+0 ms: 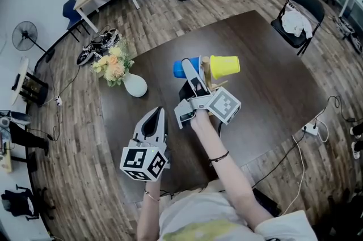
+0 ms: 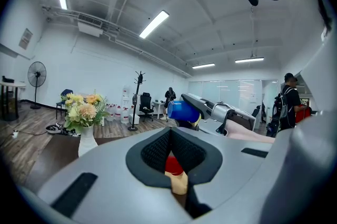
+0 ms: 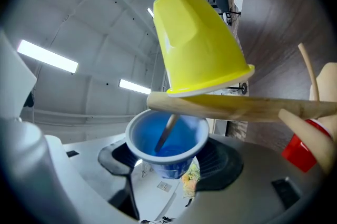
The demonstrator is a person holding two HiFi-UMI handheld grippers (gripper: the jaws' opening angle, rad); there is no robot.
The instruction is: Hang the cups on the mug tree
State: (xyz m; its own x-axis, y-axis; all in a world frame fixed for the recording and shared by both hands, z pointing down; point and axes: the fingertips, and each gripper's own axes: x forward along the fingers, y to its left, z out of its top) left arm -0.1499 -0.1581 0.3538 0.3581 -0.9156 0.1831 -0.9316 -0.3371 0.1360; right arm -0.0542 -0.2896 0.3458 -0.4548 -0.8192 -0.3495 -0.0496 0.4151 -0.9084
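The right gripper clamps the blue cup by its sides, mouth facing away from the jaws. A thin peg of the mug tree points lengthwise into that mouth, just below the hung yellow cup; the left gripper, closed on nothing, sits farther off

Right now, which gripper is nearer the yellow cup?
Right. The right gripper, holding the blue cup, is beside the yellow cup; the left gripper sits far back from it.
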